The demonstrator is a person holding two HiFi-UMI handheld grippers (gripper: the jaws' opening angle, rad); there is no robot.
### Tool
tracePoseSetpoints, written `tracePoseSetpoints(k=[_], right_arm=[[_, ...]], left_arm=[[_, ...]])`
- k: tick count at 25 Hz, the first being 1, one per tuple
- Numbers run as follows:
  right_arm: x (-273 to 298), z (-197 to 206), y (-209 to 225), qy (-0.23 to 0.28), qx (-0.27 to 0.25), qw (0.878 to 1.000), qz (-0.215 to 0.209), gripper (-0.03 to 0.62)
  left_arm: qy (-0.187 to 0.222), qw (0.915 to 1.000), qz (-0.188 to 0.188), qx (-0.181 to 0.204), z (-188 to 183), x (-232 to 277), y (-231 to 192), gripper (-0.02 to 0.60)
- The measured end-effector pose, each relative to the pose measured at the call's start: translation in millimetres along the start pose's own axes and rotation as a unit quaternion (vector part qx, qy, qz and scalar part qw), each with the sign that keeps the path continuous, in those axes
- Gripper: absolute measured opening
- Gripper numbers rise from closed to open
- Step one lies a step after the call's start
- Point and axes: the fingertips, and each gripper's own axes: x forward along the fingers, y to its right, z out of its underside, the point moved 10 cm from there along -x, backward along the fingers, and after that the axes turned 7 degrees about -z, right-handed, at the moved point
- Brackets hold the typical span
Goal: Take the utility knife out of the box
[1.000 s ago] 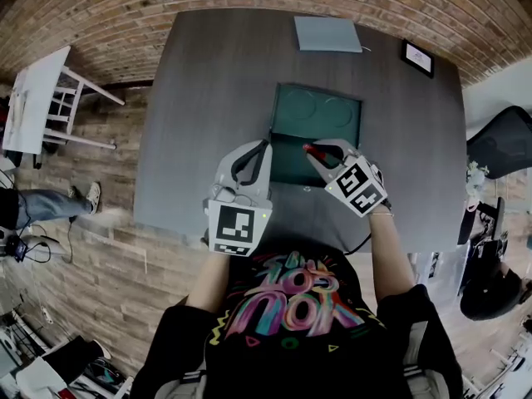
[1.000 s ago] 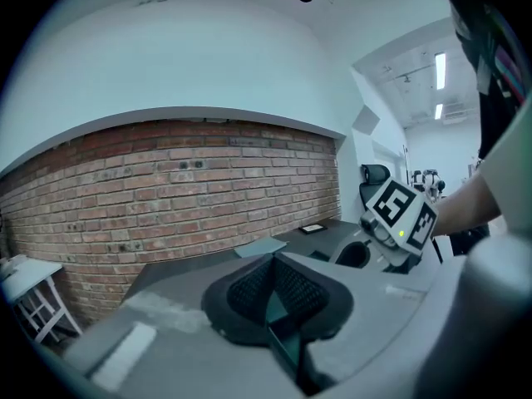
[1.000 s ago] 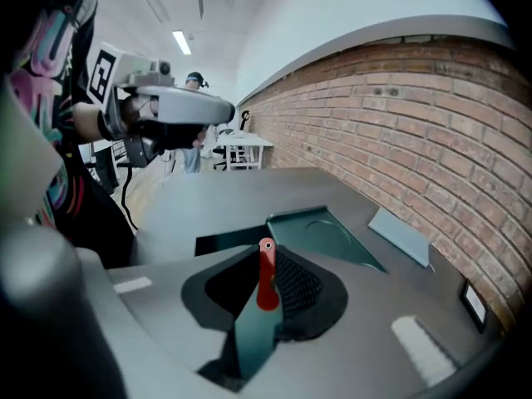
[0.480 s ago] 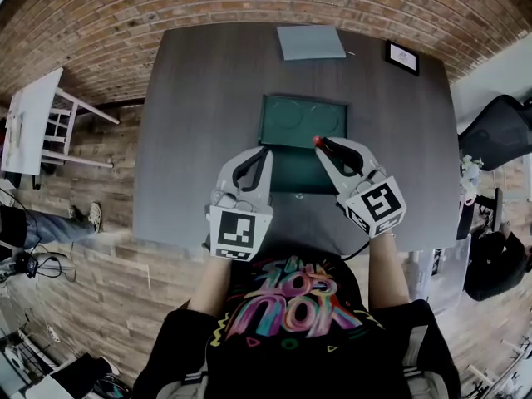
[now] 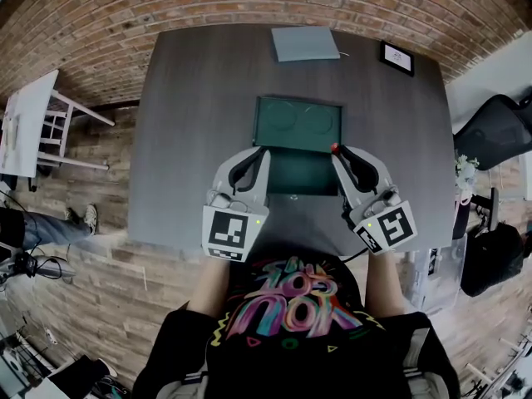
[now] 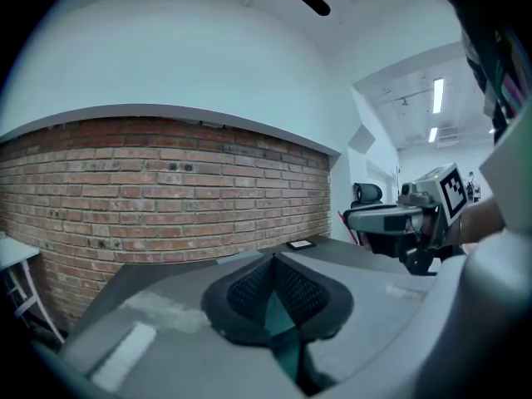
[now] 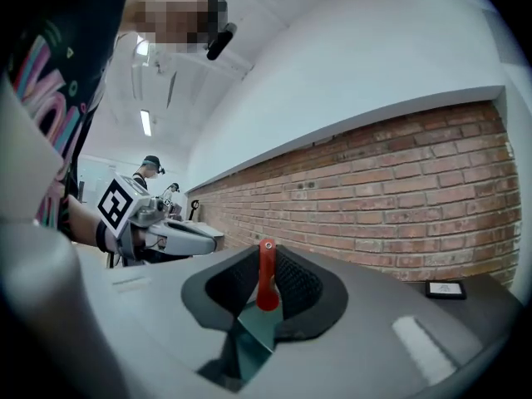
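One red utility knife (image 7: 266,274) stands clamped upright between the jaws of the right gripper (image 5: 340,153), its tip showing at the 3 o'clock edge of the open green box (image 5: 299,173). With that gripper held level above the rim, the knife seems clear of the box, so the main step looks done. What may remain is carrying it aside onto the table (image 5: 191,106). At the box's 9 o'clock side, the left gripper (image 5: 264,151) hovers, jaws closed on nothing.

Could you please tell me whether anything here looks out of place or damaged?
Nothing stands out: the box lies open and square on the table, and the right gripper holds the knife between its jaws.
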Motion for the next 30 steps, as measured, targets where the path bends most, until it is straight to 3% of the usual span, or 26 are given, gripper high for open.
tracePoseSetpoints(k=[6,16,20,30], right_arm=[[-15,2,3,0.022,0.016,0.999,0.019,0.057],[-17,6,-1,0.014,0.014,0.999,0.027,0.055],[-18,7,-3,0.011,0.012,0.999,0.034,0.055],[-16,3,-3,0.012,0.009,0.999,0.040,0.055]], left_arm=[[0.002,1.0000,0.000,0.005,1,0,-3,0.000],[0.004,1.0000,0.003,-0.007,-1,-1,-3,0.000],[0.009,0.9999,0.004,0.005,0,-3,-6,0.000],[0.004,0.9998,-0.009,-0.020,0,-8,-10,0.000]])
